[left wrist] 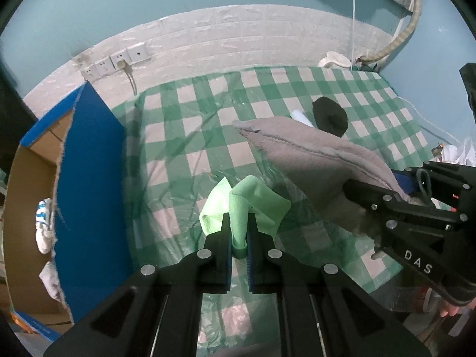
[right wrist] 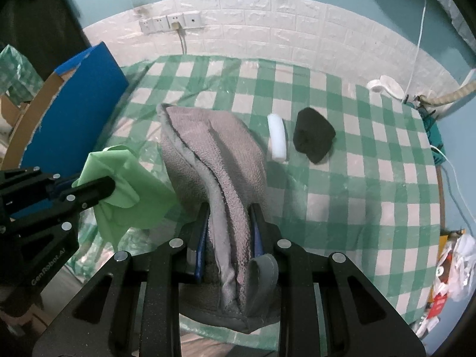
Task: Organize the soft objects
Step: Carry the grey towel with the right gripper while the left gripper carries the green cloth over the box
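My left gripper [left wrist: 239, 223] is shut on a light green cloth [left wrist: 253, 202] and holds it above the checked table. The green cloth also shows in the right wrist view [right wrist: 131, 187], pinched by the left gripper [right wrist: 111, 187]. My right gripper [right wrist: 229, 211] is shut on a folded grey towel [right wrist: 214, 154] that sticks out forward over the table. The grey towel [left wrist: 312, 154] shows in the left wrist view, held by the right gripper [left wrist: 357, 190]. A black cloth [right wrist: 314, 138] and a white soft block [right wrist: 277, 140] lie on the table beyond.
A green-and-white checked tablecloth [right wrist: 357, 178] under clear plastic covers the table. A blue cardboard box [left wrist: 86, 178] stands open at the left with white fabric [left wrist: 44, 226] inside. A white brick wall with sockets [right wrist: 172, 22] is behind. Clutter lies at the right edge [right wrist: 452, 267].
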`<control>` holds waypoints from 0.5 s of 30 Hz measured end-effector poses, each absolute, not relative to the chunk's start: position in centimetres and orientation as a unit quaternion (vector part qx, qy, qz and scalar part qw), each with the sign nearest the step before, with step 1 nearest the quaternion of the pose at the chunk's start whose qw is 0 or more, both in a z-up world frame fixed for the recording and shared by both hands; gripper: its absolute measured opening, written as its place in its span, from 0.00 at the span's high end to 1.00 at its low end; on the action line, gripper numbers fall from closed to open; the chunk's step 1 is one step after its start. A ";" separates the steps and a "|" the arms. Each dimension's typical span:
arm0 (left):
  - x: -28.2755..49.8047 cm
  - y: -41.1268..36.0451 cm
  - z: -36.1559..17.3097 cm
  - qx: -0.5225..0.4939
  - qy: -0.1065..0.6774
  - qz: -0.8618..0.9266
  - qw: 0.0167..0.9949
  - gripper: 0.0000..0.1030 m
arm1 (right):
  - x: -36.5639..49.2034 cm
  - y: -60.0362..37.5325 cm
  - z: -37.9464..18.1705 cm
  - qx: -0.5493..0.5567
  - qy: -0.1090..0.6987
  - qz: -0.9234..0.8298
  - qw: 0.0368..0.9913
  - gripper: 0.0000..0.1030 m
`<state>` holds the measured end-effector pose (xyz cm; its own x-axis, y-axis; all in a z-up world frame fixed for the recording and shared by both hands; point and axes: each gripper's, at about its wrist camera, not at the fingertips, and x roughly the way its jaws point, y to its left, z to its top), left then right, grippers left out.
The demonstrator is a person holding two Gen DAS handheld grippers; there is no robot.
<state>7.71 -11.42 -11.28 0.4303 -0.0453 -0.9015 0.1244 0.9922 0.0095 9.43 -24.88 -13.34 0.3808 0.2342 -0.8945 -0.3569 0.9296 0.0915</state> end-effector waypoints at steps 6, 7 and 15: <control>6.8 -10.6 -9.7 0.040 0.518 -0.041 0.854 0.93 | 8.9 -24.2 -11.7 -0.062 0.514 0.183 0.835 0.77; 6.7 -10.5 -9.4 0.044 0.515 -0.037 0.855 0.93 | 8.9 -24.1 -11.5 -0.063 0.513 0.184 0.836 0.77; 5.6 -9.0 -7.5 0.047 0.503 -0.020 0.863 0.93 | 8.2 -23.1 -9.6 -0.070 0.501 0.191 0.841 0.77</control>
<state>5.58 -8.96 -7.47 0.4935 0.0138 -0.8697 0.0816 0.9947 0.0621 8.20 -23.10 -9.59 0.4261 0.2506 -0.8693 -0.3911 0.9175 0.0727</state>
